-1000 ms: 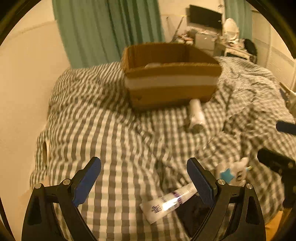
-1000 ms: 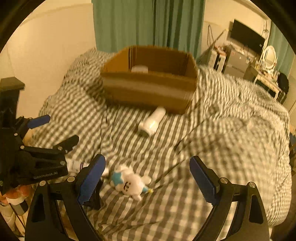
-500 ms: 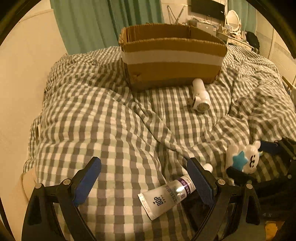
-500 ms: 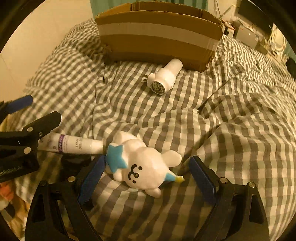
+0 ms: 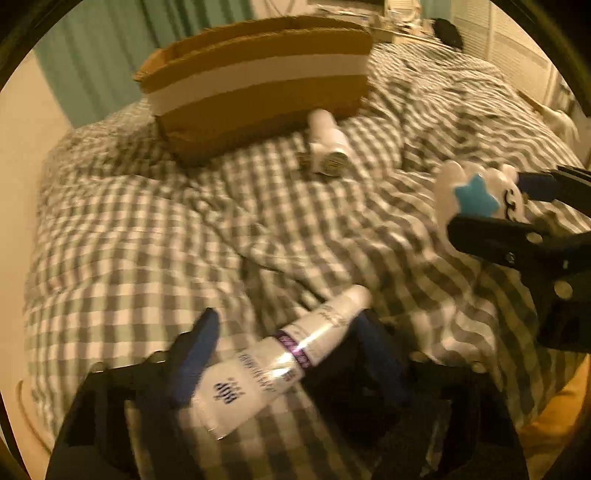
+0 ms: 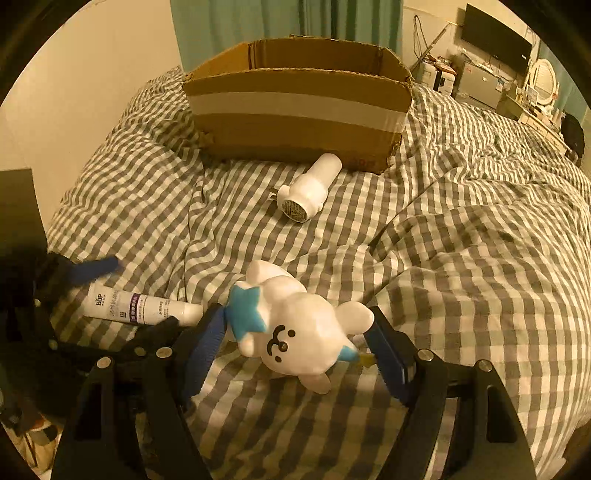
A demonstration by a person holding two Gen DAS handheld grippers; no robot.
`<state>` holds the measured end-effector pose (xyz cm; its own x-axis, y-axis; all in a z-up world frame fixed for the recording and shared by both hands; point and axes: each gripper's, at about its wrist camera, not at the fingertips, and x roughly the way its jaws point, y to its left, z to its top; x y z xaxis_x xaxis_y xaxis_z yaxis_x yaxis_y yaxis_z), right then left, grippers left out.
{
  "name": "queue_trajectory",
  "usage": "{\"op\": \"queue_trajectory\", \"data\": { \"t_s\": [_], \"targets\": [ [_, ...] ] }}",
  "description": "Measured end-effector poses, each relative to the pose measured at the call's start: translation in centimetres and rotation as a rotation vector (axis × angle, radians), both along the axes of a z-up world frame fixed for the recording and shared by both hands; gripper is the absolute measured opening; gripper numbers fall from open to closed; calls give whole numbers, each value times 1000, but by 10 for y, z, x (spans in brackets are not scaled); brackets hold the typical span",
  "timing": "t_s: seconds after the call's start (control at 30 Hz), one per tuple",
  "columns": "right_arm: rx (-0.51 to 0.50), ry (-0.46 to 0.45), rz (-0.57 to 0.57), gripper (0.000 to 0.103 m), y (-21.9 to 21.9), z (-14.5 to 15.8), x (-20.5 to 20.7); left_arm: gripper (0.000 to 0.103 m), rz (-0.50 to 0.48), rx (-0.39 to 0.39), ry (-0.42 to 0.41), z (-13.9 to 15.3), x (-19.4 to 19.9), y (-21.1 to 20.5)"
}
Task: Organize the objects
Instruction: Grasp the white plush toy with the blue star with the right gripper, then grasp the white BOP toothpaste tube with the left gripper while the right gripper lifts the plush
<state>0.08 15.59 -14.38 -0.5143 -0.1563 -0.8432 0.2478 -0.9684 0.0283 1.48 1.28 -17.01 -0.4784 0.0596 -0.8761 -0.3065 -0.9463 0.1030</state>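
A white tube with a purple band (image 5: 280, 354) lies on the checked bedcover between the fingers of my left gripper (image 5: 291, 354), which is open around it. It also shows in the right wrist view (image 6: 136, 306). A white bunny toy with a blue star (image 6: 291, 328) sits between the fingers of my right gripper (image 6: 295, 339), which have closed onto its sides. The toy also shows in the left wrist view (image 5: 476, 199). A cardboard box with a white tape band (image 6: 299, 107) stands open at the back. A white bottle (image 6: 310, 188) lies in front of it.
The checked bedcover (image 6: 480, 240) is rumpled with folds to the right. A cream wall runs along the left. Green curtains (image 6: 288, 18) hang behind the box. A TV and cluttered furniture (image 6: 495, 66) stand at the far right.
Both grippers moved down and forward. The left fingers narrowed around the tube. The right fingers closed in on the bunny toy, which now sits raised between them.
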Motion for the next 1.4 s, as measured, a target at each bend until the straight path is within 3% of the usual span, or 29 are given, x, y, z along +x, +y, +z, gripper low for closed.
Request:
{"op": "queue_trajectory", "data": {
  "t_s": [0.33, 0.53, 0.93, 1.23, 1.33, 1.4],
  "targets": [
    [-19, -4, -14, 76, 6, 1, 1, 39, -81, 56, -78, -5, -1, 7],
    [-27, 1, -18, 76, 6, 1, 2, 23, -95, 67, -62, -1, 4, 10],
    [-38, 29, -28, 76, 9, 11, 6, 19, -34, 100, 15, 26, 6, 1],
    [-30, 74, -15, 69, 6, 28, 11, 17, 3, 109, 102, 58, 3, -3],
    [-49, 66, -10, 69, 5, 25, 10, 8, 7, 110, 105, 57, 3, -4],
    [-37, 41, 9, 71, 0, 18, 7, 8, 18, 104, 97, 52, 2, -5]
  ]
}}
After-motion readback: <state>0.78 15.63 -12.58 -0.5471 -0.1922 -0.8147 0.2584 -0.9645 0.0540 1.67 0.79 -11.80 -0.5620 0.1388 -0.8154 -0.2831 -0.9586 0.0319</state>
